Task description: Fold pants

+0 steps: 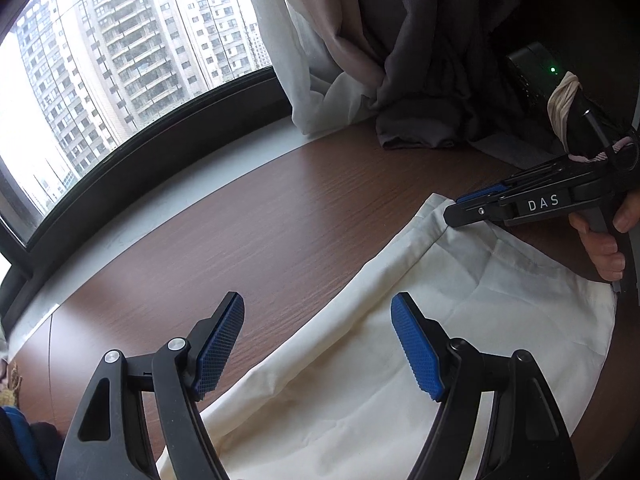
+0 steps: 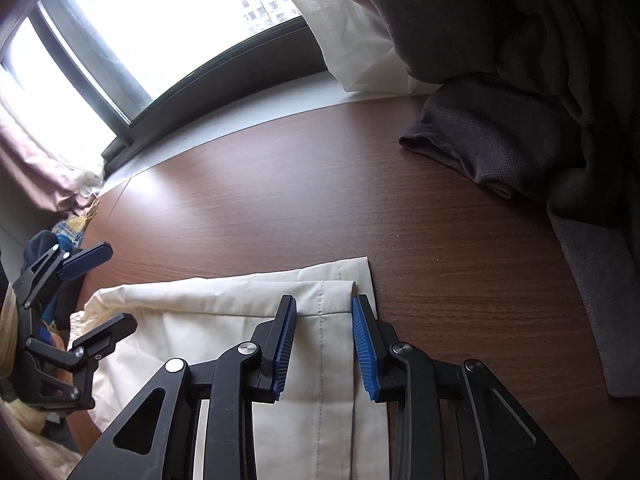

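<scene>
Dark wood-grain tabletop [image 1: 304, 208] runs beneath a wide window with pale high-rise towers [image 1: 120, 48] outside, and a grey curtain with a sheer white liner [image 1: 420, 60] slumps onto its far edge. Seen from the left wrist, the cream cotton pants [image 1: 400, 360] lie flat across the near right of the table. The left gripper [image 1: 318, 344] hovers above the cloth's edge, its blue-padded jaws spread wide with nothing between them. Farther right, a bare hand [image 1: 604, 244] holds the black handle of the right gripper [image 1: 460, 208], whose tip rests at the pants' far corner.

From the right wrist, the right gripper [image 2: 324, 344] straddles the stitched hem fold of the pants [image 2: 200, 320] near their corner; its jaws stand narrow around the cloth, not visibly pinching it. The left gripper [image 2: 108, 292] hangs at the left, jaws apart.
</scene>
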{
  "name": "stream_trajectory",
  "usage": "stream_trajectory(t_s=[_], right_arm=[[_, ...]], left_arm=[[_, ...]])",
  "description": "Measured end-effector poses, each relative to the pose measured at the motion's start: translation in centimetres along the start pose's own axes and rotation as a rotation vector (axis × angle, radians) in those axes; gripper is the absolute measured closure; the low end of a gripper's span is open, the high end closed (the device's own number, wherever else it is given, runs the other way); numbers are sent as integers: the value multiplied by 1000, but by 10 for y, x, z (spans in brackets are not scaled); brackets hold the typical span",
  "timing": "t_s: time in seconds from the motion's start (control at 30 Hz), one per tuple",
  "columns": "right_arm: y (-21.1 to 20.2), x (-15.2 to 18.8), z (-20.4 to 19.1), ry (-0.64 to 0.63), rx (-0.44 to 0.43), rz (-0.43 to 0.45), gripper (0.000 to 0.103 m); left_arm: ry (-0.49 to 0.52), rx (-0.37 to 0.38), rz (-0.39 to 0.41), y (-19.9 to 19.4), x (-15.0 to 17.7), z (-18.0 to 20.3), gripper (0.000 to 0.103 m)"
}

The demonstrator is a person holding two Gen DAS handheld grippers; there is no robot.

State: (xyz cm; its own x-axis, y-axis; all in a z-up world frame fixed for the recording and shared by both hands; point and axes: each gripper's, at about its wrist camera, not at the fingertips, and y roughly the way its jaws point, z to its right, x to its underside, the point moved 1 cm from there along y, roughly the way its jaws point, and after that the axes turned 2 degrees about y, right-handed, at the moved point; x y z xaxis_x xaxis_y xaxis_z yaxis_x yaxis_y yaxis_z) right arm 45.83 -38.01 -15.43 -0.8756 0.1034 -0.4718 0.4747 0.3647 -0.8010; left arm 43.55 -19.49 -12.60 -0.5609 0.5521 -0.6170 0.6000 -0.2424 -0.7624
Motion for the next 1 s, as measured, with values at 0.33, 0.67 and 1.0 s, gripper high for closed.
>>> stream_trajectory(t_s=[0.33, 0.67, 1.0], right_arm=[[5, 2, 6, 54, -47, -27, 90], [-23, 1, -8, 18, 3, 78, 99], [-35, -16, -11, -68, 163, 131, 99]], left_arm=[[23, -5, -11, 0, 5, 6, 27], [1, 7, -27, -7, 15, 9, 27], [-30, -15, -87, -2, 34, 10, 27]])
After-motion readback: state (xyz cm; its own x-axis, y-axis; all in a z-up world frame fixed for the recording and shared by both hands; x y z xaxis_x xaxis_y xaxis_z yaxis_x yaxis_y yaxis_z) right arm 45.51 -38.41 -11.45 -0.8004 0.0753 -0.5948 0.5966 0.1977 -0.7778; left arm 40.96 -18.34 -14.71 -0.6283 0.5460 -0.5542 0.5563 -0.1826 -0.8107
